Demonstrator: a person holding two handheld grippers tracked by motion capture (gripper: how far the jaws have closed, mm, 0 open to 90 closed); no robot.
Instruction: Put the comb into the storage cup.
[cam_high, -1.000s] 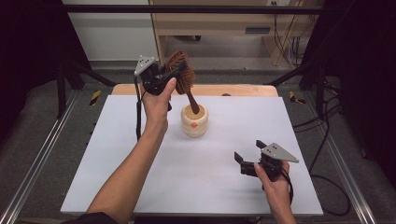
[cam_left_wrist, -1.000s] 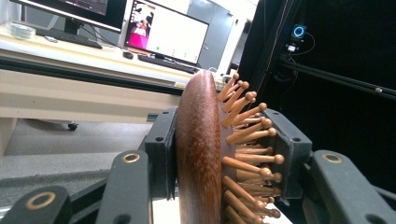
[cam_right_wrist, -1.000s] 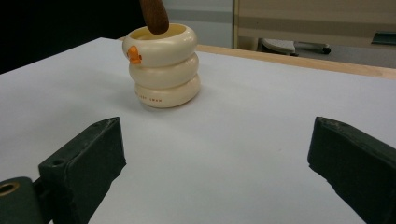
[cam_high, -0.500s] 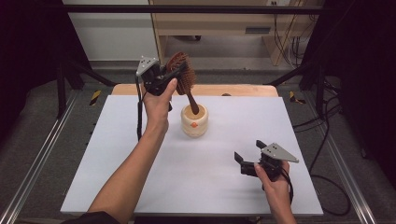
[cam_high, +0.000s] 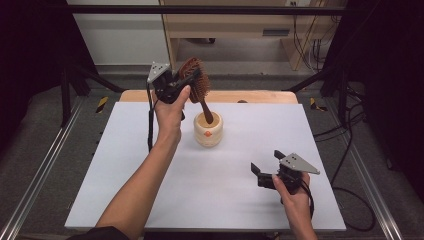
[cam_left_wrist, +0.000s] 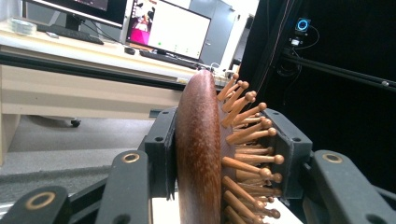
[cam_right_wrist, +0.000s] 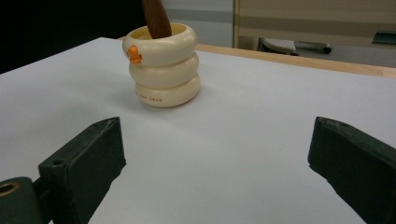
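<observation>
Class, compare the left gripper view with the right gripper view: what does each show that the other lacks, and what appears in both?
The left gripper view alone shows the brush head's wooden pins, clamped between that gripper's pads, with monitors on a desk behind. The right gripper view alone shows the cream ringed holder standing on the white table, beyond open, empty jaws. Both show the brown wooden hairbrush: its head in one, its handle in the holder in the other.

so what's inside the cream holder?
The handle of the wooden hairbrush stands slanted in the cream holder; the left tongs clamp the brush head. The handle's tip and the holder's bottom are hidden by its wall.
</observation>
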